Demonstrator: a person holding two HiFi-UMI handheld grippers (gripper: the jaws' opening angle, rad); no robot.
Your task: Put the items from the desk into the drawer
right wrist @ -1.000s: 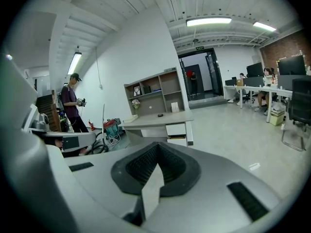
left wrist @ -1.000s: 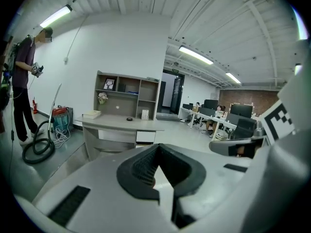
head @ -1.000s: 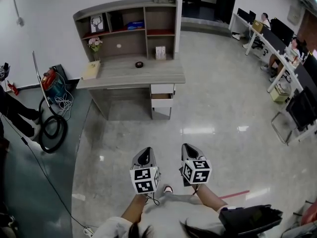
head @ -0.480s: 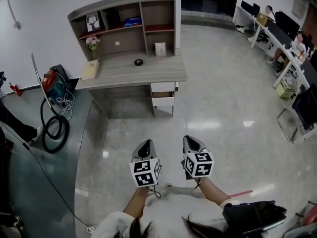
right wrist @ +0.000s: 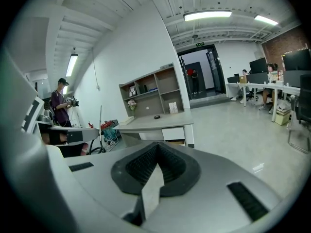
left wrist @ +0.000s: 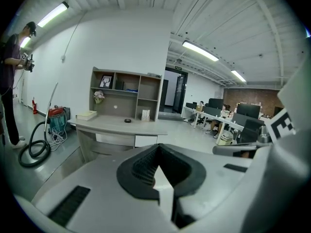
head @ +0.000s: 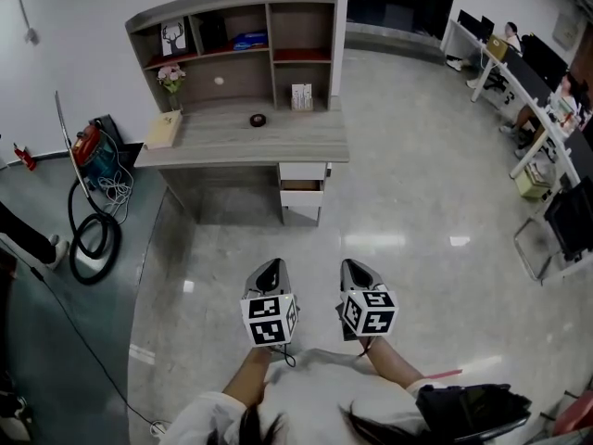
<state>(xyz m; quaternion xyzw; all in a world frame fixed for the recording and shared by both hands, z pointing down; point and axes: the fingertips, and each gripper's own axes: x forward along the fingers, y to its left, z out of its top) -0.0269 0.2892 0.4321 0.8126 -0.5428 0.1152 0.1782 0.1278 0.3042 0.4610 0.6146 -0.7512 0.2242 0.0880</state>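
Note:
The grey desk (head: 241, 145) with its shelf unit stands far ahead across the floor. On it lie a pale book (head: 163, 130), a small black round thing (head: 258, 120) and a white boxed item (head: 300, 97), and pink flowers (head: 170, 78) stand by the book. Under the right end a drawer (head: 301, 188) stands partly pulled out. My left gripper (head: 270, 271) and right gripper (head: 356, 270) are side by side over the bare floor, well short of the desk, both shut and holding nothing. The desk (left wrist: 116, 126) (right wrist: 160, 123) shows beyond the closed jaws in both gripper views.
A red machine (head: 88, 146) with a coiled black hose (head: 91, 241) sits left of the desk. A person's leg (head: 28, 237) is at the left edge. Office desks (head: 533, 109) with seated people line the right side. A black bag (head: 473, 408) hangs at my lower right.
I have walked a little nearer the desk, and both grippers came forward with me, still shut. The person at the left has moved further toward the picture's edge.

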